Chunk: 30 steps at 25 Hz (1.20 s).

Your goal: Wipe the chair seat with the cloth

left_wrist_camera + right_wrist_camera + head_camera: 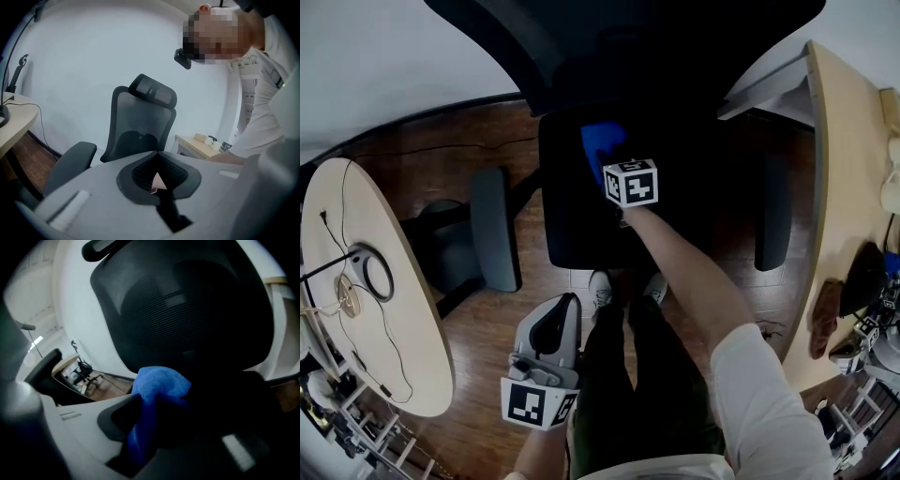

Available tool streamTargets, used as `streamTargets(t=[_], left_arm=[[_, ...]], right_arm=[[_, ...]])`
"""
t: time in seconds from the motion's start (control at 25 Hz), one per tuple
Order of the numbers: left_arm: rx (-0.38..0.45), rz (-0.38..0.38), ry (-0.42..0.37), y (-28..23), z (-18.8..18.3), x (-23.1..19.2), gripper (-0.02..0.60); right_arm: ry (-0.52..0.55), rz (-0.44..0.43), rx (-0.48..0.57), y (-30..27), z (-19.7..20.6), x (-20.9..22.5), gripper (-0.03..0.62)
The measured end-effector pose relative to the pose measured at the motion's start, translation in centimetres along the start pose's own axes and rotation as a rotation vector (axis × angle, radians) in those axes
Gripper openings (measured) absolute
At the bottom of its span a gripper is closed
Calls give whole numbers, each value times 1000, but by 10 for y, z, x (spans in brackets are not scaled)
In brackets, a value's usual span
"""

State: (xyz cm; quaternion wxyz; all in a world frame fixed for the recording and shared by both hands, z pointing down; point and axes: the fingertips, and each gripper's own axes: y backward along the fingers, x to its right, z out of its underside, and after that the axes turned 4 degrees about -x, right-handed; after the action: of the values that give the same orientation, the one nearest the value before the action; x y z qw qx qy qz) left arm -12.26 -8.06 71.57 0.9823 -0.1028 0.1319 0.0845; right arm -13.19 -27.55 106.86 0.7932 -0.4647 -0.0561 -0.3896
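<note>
Two shut: right hand-held gripper (154,427) clamps cloth (159,385), chair seat (572,220) beneath it; left hand-held gripper (157,155) empty. Wiping step; next stroke probably needs downward pressure.

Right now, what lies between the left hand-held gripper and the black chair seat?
In the head view, only brown wooden floor, with the person's pale shoe alongside, separates the left hand-held gripper from the black chair seat.

One chair (581,216) with two armrests, at 9 o'clock (495,228) and 3 o'clock (772,214). One cloth (598,142). My two grippers: left gripper (562,305), right gripper (609,161). Two desks, at 8 o'clock (408,319) and 3 o'clock (836,187). Two shoes (600,286).
</note>
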Motion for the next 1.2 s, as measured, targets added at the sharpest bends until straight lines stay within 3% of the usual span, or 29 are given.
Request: streamTargets(t=[0.08,0.16,0.28,0.44,0.6,0.96,1.08,1.2], left_arm=[[5,-7,-2,2,-4,-6,71],[7,-17,-5,5,-7,-13,71],[9,-39,-8,11,-7,-22,71],[-7,-53,3,18,3,-33,71],[-4,-25,4,14,2,-24,71],[10,48,12,-7,1,7,71],[-4,61,18,-12,8,15,71],[-15,72,15,-16,12,22,71]], right_arm=[[8,-75,-37,-29,19,-65,94],[52,-89,-89,-56,41,-101,94],[85,-80,-151,-83,71,-110,94],[76,-55,-151,-83,74,-87,94],[97,31,-156,-58,75,-29,94],[-15,365,-132,83,86,190,94],[-32,425,-130,109,94,222,94],[-33,419,-120,114,95,224,94]])
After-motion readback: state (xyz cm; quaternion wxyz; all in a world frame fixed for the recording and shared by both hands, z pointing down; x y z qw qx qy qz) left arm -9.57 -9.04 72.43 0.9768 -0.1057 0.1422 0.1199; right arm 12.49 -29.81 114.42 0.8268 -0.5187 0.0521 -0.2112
